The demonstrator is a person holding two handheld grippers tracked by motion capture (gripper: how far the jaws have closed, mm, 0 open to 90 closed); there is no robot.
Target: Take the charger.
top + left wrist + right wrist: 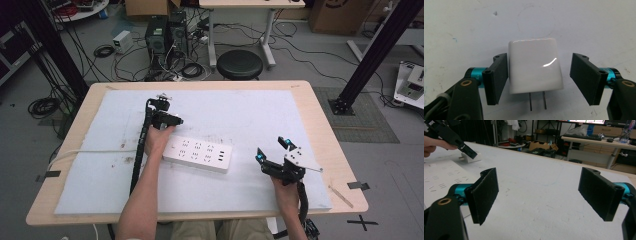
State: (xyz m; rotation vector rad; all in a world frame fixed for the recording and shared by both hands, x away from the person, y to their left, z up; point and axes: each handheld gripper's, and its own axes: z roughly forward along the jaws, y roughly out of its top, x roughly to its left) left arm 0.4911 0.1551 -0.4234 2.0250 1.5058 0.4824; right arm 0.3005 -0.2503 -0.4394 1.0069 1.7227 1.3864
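A glossy white plug-in charger [535, 65] lies on the white mat with its two metal prongs pointing toward me. My left gripper [539, 56] is lowered around it: the left pad [497, 77] sits against the charger's side, while the right pad [585, 77] stands a small gap away. In the high view the left gripper [165, 119] is just beyond the left end of a white power strip [198, 153]. My right gripper [271, 149] hovers to the right of the strip, wide open with nothing between its pads [485, 195]. From there the charger [472, 157] and the left gripper [461, 145] appear far off.
A white mat [250, 110] covers most of the wooden table [320, 130]. Past the table's far edge stand a black stool [240, 64], computer towers [165, 32] and loose cables on the floor. A black frame post [372, 55] rises at the right.
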